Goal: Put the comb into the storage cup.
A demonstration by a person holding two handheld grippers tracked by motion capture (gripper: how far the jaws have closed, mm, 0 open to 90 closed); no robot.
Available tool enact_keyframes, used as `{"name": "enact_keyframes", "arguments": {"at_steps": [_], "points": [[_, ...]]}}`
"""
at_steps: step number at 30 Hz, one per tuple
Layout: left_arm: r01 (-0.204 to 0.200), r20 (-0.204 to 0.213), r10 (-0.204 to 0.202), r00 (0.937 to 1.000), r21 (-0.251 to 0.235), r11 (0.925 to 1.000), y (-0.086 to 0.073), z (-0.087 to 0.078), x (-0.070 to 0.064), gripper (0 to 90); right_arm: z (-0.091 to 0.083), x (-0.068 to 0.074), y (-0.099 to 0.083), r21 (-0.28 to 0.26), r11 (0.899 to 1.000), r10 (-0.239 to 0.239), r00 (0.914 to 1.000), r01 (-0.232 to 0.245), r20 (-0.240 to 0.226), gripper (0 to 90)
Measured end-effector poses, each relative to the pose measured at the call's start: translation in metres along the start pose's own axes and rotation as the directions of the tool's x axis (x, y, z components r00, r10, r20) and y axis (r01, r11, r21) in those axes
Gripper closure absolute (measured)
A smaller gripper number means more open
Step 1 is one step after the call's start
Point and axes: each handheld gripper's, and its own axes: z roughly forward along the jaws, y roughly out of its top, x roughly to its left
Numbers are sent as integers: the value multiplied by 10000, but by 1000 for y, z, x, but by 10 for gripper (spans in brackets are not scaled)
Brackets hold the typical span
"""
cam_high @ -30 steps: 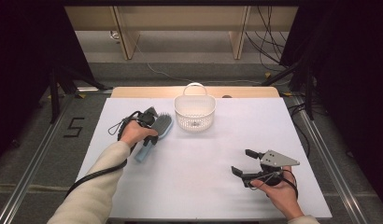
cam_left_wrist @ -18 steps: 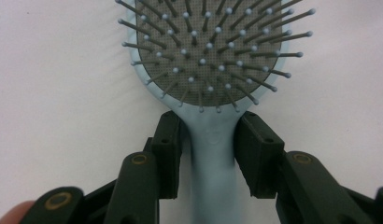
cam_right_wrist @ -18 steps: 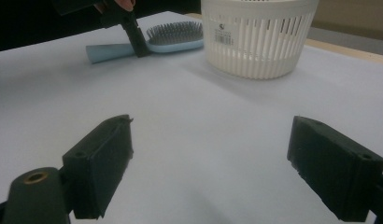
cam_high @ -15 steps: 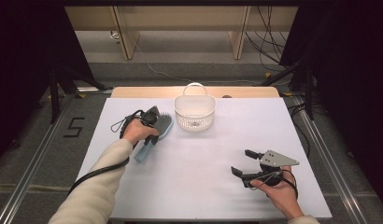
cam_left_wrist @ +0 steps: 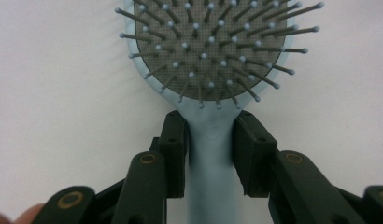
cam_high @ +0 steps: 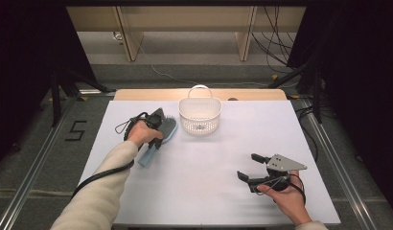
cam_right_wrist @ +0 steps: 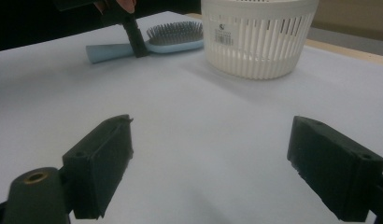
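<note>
A light blue hairbrush [cam_high: 149, 153] lies bristles up on the white table, left of centre. My left gripper [cam_high: 156, 130] comes down on it from above. In the left gripper view, the left gripper [cam_left_wrist: 210, 127] has its jaws pressed against both sides of the hairbrush [cam_left_wrist: 210, 60] at the neck, just below the bristle pad. From the right gripper view, the left gripper [cam_right_wrist: 136, 44] stands on the hairbrush [cam_right_wrist: 175, 35] far off. My right gripper [cam_high: 248, 166] rests at the front right, open. Nothing lies between the wide-apart jaws of the right gripper [cam_right_wrist: 213, 140].
A white slatted plastic basket [cam_high: 199, 123] with a handle stands at the back centre, just right of the brush head; the basket [cam_right_wrist: 259, 46] has a barcode label. The white table cover [cam_high: 209, 158] spreads between the two grippers. A wooden edge runs along the far side.
</note>
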Motion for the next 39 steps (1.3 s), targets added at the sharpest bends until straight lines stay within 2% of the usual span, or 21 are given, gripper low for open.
{"name": "enact_keyframes", "arguments": {"at_steps": [9, 21, 39], "points": [[197, 78, -197, 9998, -13, 9998, -1, 0, 1, 689, 0, 0, 0, -9, 10000, -4, 10000, 4, -3, 148], [312, -22, -312, 9995, -12, 9995, -1, 0, -1, 697, 0, 0, 0, 32, 10000, -38, 10000, 38, -42, 148], [457, 201, -450, 9988, -392, 9982, -7, -1, 3, 699, 0, 0, 0, 50, 10000, 16, 10000, -16, -47, 148]]}}
